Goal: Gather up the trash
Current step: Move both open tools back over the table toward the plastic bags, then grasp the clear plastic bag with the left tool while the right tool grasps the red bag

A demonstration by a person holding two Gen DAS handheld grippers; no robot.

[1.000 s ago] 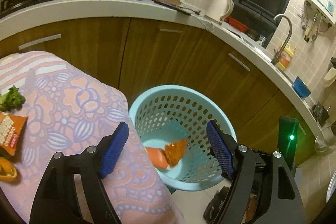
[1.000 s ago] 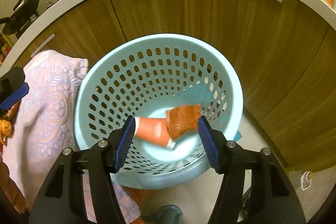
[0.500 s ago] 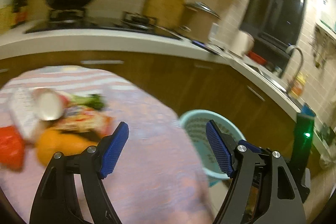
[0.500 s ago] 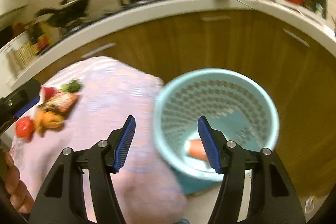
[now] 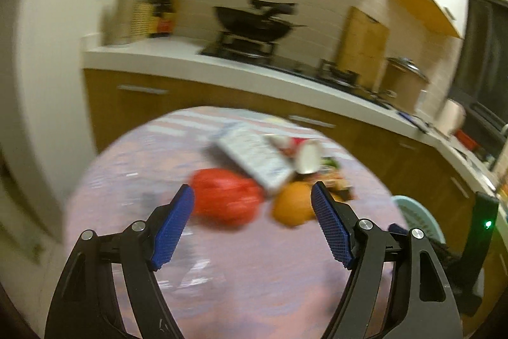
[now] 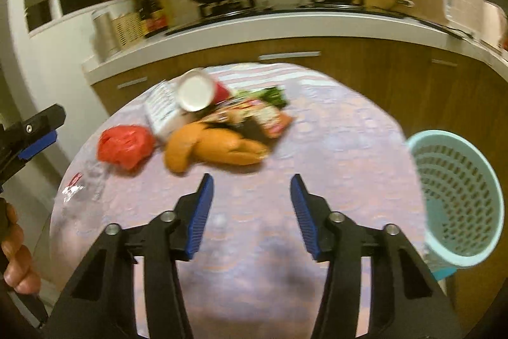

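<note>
- The left gripper (image 5: 252, 221) is wide open and holds nothing. It hangs over the table (image 5: 254, 291).
- The right gripper (image 6: 252, 213) is wide open too, with nothing between its blue pads (image 6: 200, 216).
- The trash sits in a pile on the far half of the table, past both grippers.
- A red bag (image 6: 125, 145) lies at the left end of the pile.
- An orange peel (image 6: 216, 148) lies just right of the bag. Its long side runs left to right.
- A white box (image 5: 254, 159) lies behind the peel, tilted, its long side running from far left to near right.
- A cup (image 6: 197, 94) lies on its side by the box. Its open mouth faces the right camera.
- A snack wrapper (image 6: 270, 118) and a green bit (image 6: 273, 94) lie at the right end of the pile.
- A clear crumpled plastic piece (image 6: 82, 183) lies near the table's left edge, apart from the pile.
- The blue basket (image 6: 457, 202) stands off the table's right edge.
</note>
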